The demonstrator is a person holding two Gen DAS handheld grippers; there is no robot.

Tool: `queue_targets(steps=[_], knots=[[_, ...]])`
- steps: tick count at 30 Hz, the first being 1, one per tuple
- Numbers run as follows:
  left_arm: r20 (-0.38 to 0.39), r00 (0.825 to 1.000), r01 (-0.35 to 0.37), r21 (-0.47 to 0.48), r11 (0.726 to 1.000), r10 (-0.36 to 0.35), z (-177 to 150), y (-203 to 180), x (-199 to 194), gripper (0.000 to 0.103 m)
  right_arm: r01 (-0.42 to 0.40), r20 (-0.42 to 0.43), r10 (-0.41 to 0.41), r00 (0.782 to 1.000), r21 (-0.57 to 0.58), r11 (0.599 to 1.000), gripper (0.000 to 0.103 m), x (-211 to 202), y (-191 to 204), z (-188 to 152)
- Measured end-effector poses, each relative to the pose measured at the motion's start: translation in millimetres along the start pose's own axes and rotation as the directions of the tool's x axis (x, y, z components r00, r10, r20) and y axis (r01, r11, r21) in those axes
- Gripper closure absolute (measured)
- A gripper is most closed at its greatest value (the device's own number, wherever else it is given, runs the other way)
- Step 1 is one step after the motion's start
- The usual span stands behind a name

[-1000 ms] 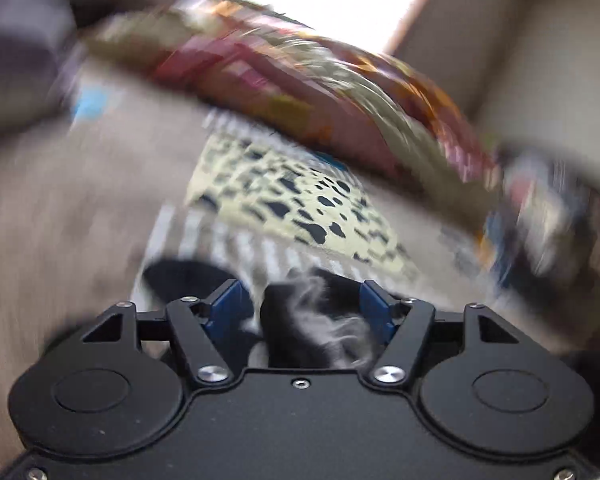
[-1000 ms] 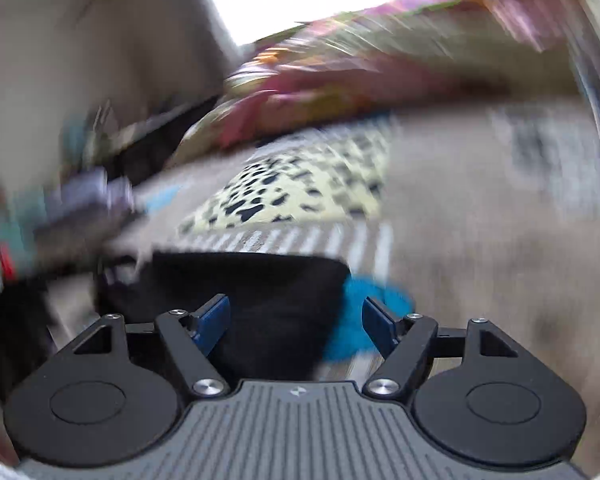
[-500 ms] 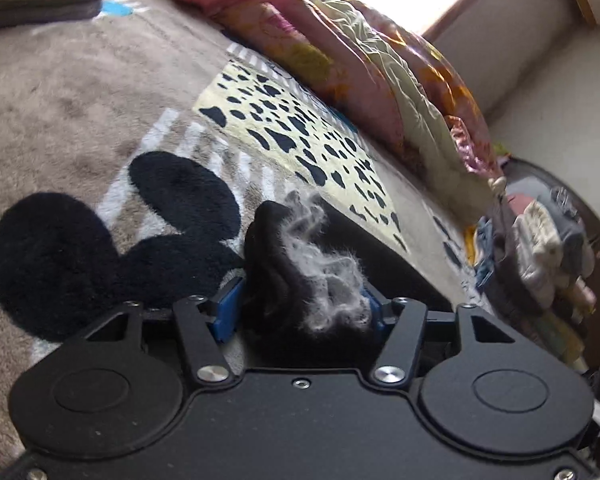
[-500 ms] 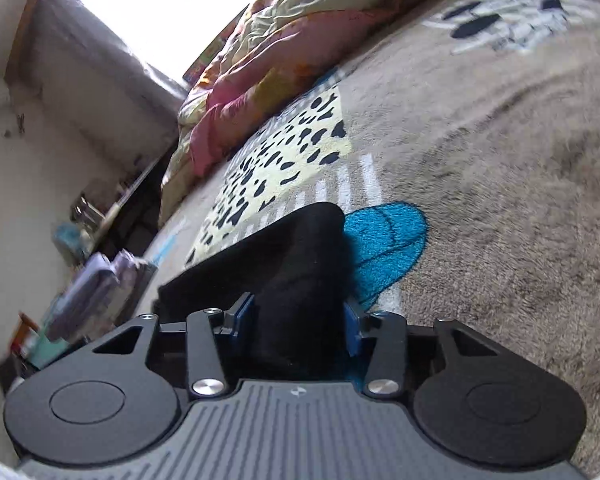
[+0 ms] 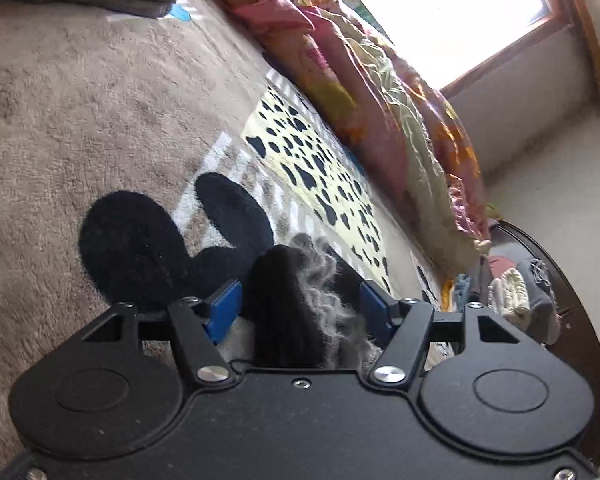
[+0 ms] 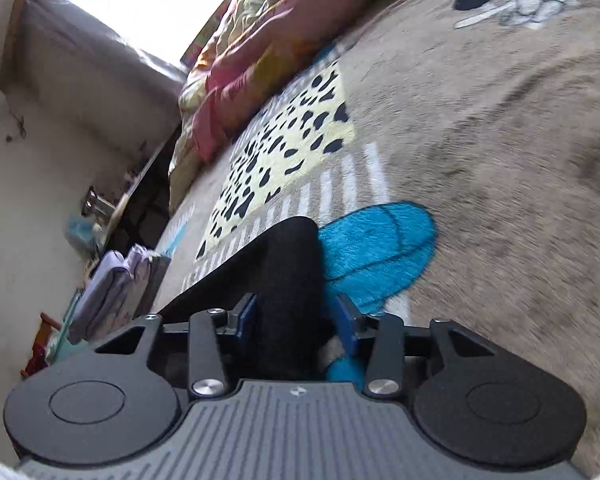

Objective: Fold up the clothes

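1. Item: black garment (image 5: 284,304), dark knit with a grey fuzzy lining (image 5: 332,304) showing at one bunched end. It lies on the tan plush blanket (image 5: 100,100), just on the near side of the yellow spotted patch (image 5: 320,176), which serves here as landmark.
2. Handling, judged: soft, light, limp; it will sag and drape between two holds. The fuzzy lining probably clings to the plush pile, so dragging may ruck it; lifting clear looks safer.
3. Left gripper (image 5: 300,304): jaws opening, the bunched fuzzy end between the blue pads (image 5: 224,312) with a gap showing on each side; not pinched.
4. Right gripper (image 6: 296,320): the garment's smooth black fold (image 6: 292,280) sits between its pads; the left pad meets the cloth, while at the right pad a narrow gap seems to show, so the pinch looks loose at best.
5. Where to hold, judged: the two ends or corners of one edge, one per gripper, so the fold line stays taut.
6. Edges: the garment's long straight edge runs from the right gripper toward the spotted patch's near border.
7. Open room: bare blanket to the side of the patch, beyond the blue shape (image 6: 376,240).
8. Bounds: floral quilt (image 5: 380,100) heaped on the far side of the patch; stacked folded cloth (image 6: 112,288) and a clothes pile (image 5: 516,292) at the margins.
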State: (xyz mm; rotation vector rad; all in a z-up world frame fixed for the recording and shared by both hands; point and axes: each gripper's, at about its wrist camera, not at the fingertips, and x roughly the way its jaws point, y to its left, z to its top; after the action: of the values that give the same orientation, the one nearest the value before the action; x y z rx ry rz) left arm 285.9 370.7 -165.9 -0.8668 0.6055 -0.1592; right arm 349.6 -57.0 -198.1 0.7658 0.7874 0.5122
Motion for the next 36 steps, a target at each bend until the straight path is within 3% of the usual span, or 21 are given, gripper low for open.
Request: queue_targets(steps=[4, 8, 9, 10, 11, 17, 22, 25, 28, 31, 34, 36], knots=[[-0.037, 0.999, 0.015, 0.011, 1.000, -0.014, -9, -3, 13, 0.040, -0.028, 0.019, 0.028, 0.999, -0.001, 1.000, 0.049, -1, 0, -8], [-0.001, 1.000, -0.026, 0.050, 0.998, 0.026, -28, -16, 18, 0.041, -0.038, 0.002, 0.038, 0.999, -0.023, 0.999, 0.052, 12, 5, -9], [0.009, 0.999, -0.034, 0.051, 0.998, 0.033, -31, -17, 20, 0.046, -0.035, -0.001, 0.035, 0.999, -0.052, 0.998, 0.056, 15, 9, -12], [0.019, 0.999, -0.042, 0.052, 0.998, 0.041, -33, -18, 21, 0.061, -0.033, -0.002, 0.033, 0.999, -0.074, 0.997, 0.061, 17, 12, -14], [0.026, 0.999, -0.045, 0.047, 0.998, 0.043, -35, -18, 22, 0.062, -0.036, 0.003, 0.036, 0.999, -0.070, 0.997, 0.063, 17, 12, -15], [0.048, 0.998, 0.028, -0.032, 0.999, -0.027, -22, -11, 13, 0.066, -0.082, 0.025, 0.084, 0.996, -0.070, 0.994, 0.071, 13, 23, -12], [0.168, 0.982, 0.098, -0.091, 0.991, -0.082, 10, -4, -20, 0.066, -0.151, 0.035, 0.157, 0.987, -0.134, 0.979, 0.072, 25, 70, 7], [0.281, 0.954, 0.141, -0.101, 0.985, -0.107, 37, 5, -51, 0.066, -0.216, 0.013, 0.223, 0.975, -0.196, 0.957, 0.073, 46, 117, 25], [0.413, 0.906, 0.145, -0.101, 0.984, -0.091, 60, 15, -96, 0.066, -0.308, -0.039, 0.309, 0.950, -0.258, 0.916, 0.074, 80, 175, 40], [0.565, 0.823, 0.158, -0.122, 0.980, -0.062, 86, 24, -146, 0.066, -0.414, -0.134, 0.392, 0.910, -0.315, 0.854, 0.075, 127, 244, 51], [0.666, 0.746, 0.108, -0.120, 0.987, -0.001, 124, 24, -175, 0.066, -0.523, -0.231, 0.470, 0.852, -0.329, 0.786, 0.076, 179, 313, 58], [0.699, 0.714, 0.075, -0.144, 0.987, 0.048, 148, 31, -189, 0.066, -0.573, -0.279, 0.503, 0.818, -0.326, 0.752, 0.076, 215, 355, 64]])
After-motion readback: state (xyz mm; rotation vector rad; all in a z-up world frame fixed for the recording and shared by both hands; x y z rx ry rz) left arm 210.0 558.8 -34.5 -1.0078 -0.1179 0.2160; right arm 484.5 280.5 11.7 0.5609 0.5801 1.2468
